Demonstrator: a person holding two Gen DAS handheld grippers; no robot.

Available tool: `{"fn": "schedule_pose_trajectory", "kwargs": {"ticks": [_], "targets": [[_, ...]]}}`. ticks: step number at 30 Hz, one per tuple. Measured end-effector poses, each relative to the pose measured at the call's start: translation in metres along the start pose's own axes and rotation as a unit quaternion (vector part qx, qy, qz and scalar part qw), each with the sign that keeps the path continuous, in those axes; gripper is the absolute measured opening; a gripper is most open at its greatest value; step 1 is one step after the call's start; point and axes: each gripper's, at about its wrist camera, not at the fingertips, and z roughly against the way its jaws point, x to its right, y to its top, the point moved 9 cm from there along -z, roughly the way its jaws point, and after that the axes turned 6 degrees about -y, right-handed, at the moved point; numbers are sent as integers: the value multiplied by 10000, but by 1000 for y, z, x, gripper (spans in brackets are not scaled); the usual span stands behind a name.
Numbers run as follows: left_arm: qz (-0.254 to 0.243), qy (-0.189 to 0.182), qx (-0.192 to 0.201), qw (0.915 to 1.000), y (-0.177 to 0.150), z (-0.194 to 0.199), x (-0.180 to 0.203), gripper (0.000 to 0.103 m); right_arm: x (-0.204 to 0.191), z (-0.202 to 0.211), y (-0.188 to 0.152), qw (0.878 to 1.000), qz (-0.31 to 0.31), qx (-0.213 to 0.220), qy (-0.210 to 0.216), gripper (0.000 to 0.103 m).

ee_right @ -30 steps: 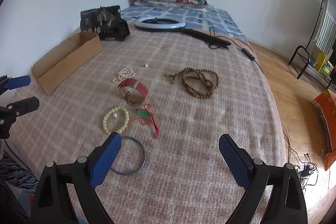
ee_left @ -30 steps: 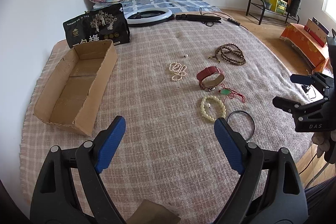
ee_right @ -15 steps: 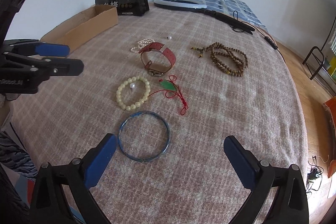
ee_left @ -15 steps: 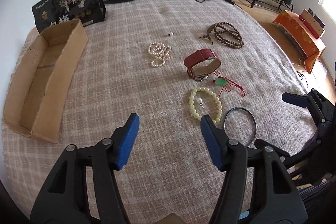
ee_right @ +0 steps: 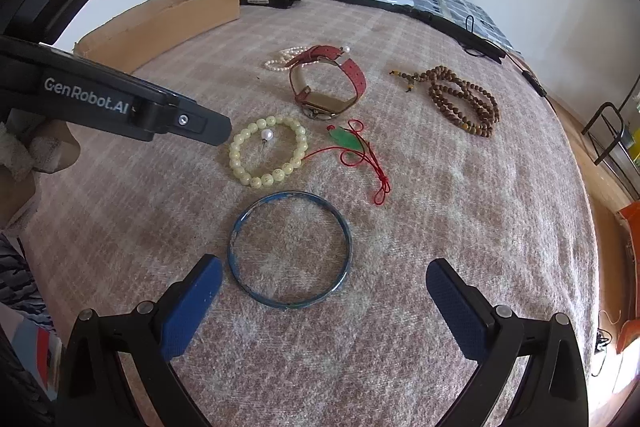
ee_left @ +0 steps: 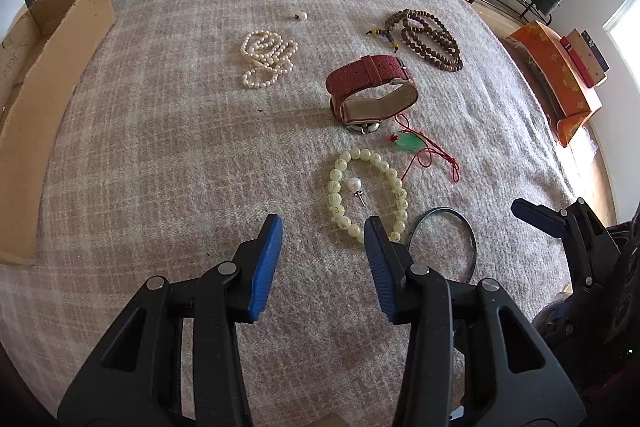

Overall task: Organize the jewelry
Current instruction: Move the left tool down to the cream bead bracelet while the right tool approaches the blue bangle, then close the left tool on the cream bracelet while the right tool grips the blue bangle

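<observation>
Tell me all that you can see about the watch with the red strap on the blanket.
The watch has a dark red textured strap with a tan lining, a silver buckle and a metal case. The strap is fastened into a loop and the watch lies on its side, case downward, on the checked blanket. It sits between the pearl strand and the green pendant. Neither gripper touches it.

the left gripper (ee_left: 323,231) sits lower and nearer the pale yellow bead bracelet (ee_left: 367,193), jaws just narrowed, nothing between them. the right gripper (ee_right: 322,281) has dropped toward the thin blue metal bangle (ee_right: 289,249).
</observation>
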Motion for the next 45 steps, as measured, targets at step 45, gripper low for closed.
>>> {"fn": "schedule_pose_trajectory", "kwargs": {"ticks": [45], "targets": [[243, -130, 398, 9988, 21, 7, 6, 5, 17, -4, 11, 9986, -418, 93, 296, 74]]}}
